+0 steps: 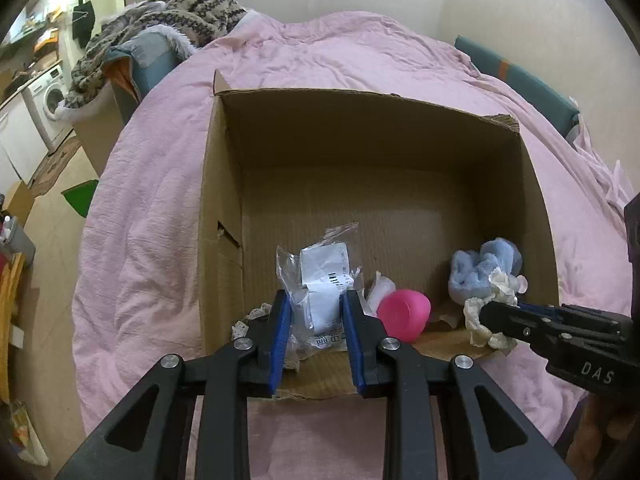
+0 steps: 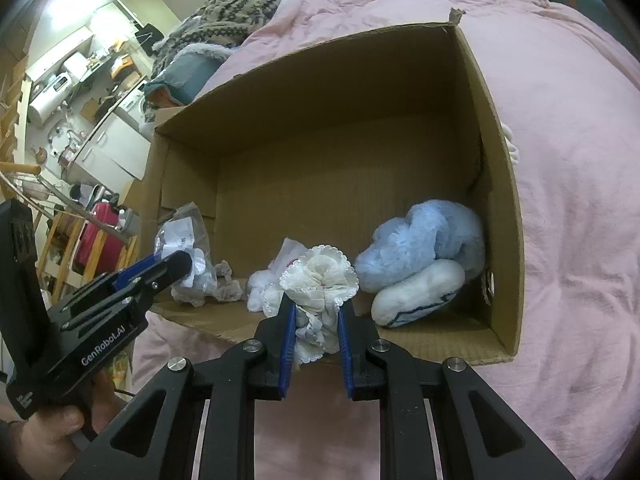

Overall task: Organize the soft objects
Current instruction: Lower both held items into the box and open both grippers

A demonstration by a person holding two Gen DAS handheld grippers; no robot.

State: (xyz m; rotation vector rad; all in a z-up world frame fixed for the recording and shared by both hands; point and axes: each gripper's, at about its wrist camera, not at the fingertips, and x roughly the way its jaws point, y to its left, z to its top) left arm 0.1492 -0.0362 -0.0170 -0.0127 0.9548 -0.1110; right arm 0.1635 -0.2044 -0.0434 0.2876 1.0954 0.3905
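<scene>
While both fingers grip bundles, cardboard box point(image 1: 216, 200) interior beyond seems open.

Crinkled clear plastic packet point(image 1: 320, 300) between left jaws; cream lace-edged cloth point(image 2: 320, 292) bunched between right jaws, over open cardboard box point(image 1: 224, 184).

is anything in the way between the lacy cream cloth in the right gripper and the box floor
Nothing visible. The right gripper holds the lacy cream cloth at the open brown cardboard box; the fluffy blue plush toy lies off to its right.
</scene>
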